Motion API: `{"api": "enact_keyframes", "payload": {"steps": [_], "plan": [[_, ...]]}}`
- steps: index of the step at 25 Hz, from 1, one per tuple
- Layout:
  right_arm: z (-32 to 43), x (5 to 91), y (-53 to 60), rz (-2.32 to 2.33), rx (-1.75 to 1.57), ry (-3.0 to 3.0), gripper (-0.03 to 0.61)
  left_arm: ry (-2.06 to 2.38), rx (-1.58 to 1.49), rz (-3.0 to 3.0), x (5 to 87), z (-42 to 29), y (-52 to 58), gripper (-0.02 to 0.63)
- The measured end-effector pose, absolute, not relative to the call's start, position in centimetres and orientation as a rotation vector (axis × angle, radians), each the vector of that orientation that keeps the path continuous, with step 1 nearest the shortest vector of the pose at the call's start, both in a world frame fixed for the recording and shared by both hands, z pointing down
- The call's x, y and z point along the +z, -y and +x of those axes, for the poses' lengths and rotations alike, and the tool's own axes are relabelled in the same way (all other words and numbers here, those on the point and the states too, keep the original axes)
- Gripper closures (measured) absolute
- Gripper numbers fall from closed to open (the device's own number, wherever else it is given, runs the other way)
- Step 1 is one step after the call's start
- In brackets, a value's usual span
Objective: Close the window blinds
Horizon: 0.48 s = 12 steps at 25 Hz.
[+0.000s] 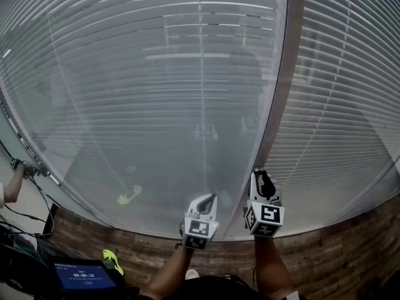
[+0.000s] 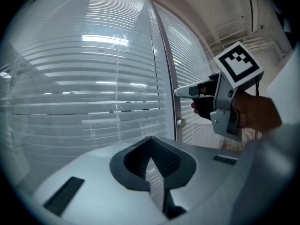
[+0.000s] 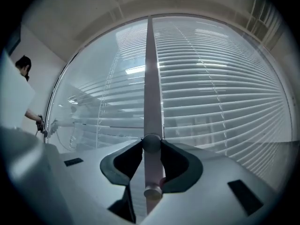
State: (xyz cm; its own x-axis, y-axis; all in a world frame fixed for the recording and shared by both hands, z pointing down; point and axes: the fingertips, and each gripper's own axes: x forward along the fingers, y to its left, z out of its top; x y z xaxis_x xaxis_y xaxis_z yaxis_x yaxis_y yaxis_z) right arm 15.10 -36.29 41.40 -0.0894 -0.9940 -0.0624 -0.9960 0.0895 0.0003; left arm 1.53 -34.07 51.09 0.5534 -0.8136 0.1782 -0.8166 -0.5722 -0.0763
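Your right gripper (image 1: 262,175) is clamped on the thin wand (image 3: 153,170) of the window blinds (image 1: 156,74), close to the dark window post (image 1: 284,74). Your left gripper (image 1: 209,200) has its jaws together, holds nothing, and sits just beside the right one, pointing at the slats.

The left tongs (image 2: 151,142) are shut tight with nothing in them. Behind them hang the blinds (image 2: 93,93). The right tongs (image 2: 183,92) point at the window post (image 2: 166,78).
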Motion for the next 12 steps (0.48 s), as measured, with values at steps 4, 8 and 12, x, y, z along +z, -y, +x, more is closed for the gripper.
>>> {"api": "enact_keyframes", "payload": {"steps": [4,8,12], "plan": [[15.0,41.1,36.4,-2.145,0.222,-2.373,0.453,1.461,0.307,2.757,51.0,1.2,34.2,0.621],[14.5,41.1,36.3,-2.217,0.548,-2.492,0.453,1.505,0.292,2.714,51.2,-0.3,35.0,0.621],[14.2,41.3,36.2,-2.328,0.998,-2.607,0.453,1.52,0.277,2.704,51.2,-0.9,35.2,0.62]]}}
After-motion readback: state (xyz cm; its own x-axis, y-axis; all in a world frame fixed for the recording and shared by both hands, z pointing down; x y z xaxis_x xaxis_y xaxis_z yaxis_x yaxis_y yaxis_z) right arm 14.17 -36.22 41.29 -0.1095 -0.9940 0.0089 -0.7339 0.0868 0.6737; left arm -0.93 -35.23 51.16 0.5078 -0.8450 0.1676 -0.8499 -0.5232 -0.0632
